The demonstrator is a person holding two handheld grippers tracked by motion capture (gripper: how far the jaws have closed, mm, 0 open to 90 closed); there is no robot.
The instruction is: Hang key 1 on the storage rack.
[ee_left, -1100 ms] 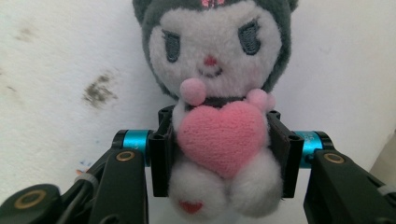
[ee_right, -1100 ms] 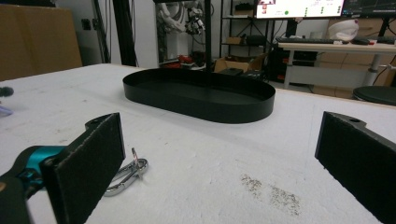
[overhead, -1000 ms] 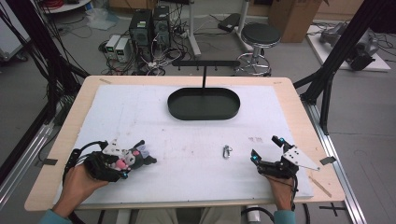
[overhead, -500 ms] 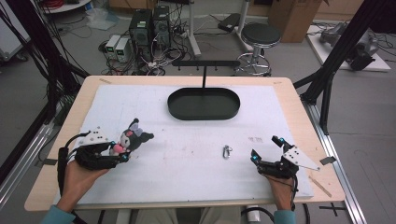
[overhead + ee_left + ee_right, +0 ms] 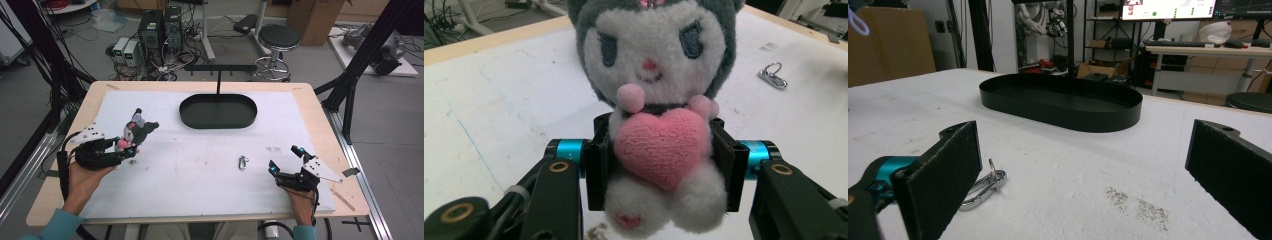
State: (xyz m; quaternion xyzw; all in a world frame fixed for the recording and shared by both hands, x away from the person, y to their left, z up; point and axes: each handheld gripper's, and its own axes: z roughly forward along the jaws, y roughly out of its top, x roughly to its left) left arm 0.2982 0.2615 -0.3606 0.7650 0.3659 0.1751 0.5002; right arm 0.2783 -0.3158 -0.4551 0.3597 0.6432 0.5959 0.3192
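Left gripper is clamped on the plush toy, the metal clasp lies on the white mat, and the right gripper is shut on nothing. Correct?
Not quite. The right gripper is open: the right gripper view shows its jaws standing wide apart with nothing between them. The rest holds: the left gripper is clamped on the plush toy, and the metal clasp lies on the white mat.

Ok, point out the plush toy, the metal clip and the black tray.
plush toy [image 5: 659, 75], left gripper view, on its white face.
metal clip [image 5: 242, 162], high view, on its middle.
black tray [image 5: 1108, 117], right gripper view, on its near outer wall.
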